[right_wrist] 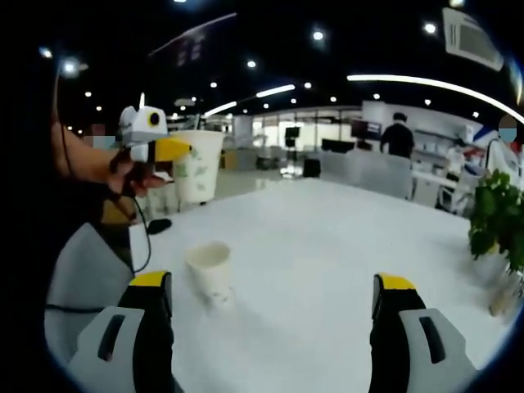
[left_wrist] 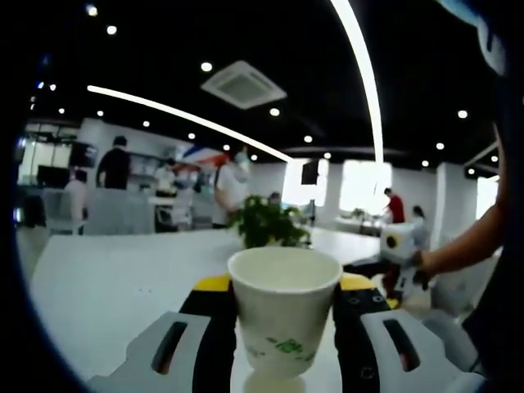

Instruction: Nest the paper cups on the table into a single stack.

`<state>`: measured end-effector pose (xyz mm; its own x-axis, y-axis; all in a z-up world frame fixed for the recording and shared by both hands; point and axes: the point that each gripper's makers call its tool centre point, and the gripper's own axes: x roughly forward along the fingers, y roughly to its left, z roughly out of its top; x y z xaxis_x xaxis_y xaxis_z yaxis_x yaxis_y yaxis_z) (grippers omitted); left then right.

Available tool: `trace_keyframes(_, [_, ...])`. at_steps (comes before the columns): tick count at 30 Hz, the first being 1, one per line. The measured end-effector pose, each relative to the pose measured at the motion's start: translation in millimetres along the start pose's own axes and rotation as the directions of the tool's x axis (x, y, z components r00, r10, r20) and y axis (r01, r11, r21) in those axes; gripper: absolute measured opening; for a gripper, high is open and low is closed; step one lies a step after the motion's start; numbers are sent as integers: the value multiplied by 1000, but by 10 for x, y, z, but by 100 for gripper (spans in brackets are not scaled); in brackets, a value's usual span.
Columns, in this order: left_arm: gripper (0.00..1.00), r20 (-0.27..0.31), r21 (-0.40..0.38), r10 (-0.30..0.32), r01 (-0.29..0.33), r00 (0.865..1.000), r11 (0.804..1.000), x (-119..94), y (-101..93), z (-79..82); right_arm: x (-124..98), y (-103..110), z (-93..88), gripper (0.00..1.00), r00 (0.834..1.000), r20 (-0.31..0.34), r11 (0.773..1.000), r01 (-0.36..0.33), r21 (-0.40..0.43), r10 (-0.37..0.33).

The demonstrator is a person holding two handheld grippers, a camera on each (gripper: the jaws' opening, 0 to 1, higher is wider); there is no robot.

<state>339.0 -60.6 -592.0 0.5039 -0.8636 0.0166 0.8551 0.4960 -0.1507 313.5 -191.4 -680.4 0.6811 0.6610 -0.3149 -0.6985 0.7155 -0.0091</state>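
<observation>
My left gripper (left_wrist: 282,327) grips one cup (left_wrist: 284,315), lifted for nesting; right gripper (right_wrist: 270,327) gapes beside the table's (right_wrist: 327,246) second cup (right_wrist: 210,273).

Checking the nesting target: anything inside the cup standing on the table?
The cup on the table, upright and open, shows a bare inner wall near its rim. Its bottom is hidden. The left gripper holds another cup.

Left tool (left_wrist: 284,327) clamped on upright cup (left_wrist: 283,315), white surface (left_wrist: 106,286) beneath, plant (left_wrist: 266,223) behind, right tool (left_wrist: 399,242) at right
</observation>
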Motion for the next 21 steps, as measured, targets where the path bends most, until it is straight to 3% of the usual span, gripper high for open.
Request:
trace_keyframes(12, [43, 25, -3, 21, -21, 999, 1000, 36, 2, -104, -45, -11, -45, 100, 1000, -1, 1000, 12, 15, -12])
trace_keyframes(21, [43, 14, 7, 40, -40, 999, 999, 30, 69, -346, -45, 15, -93, 100, 1000, -8, 1000, 10, 29, -10])
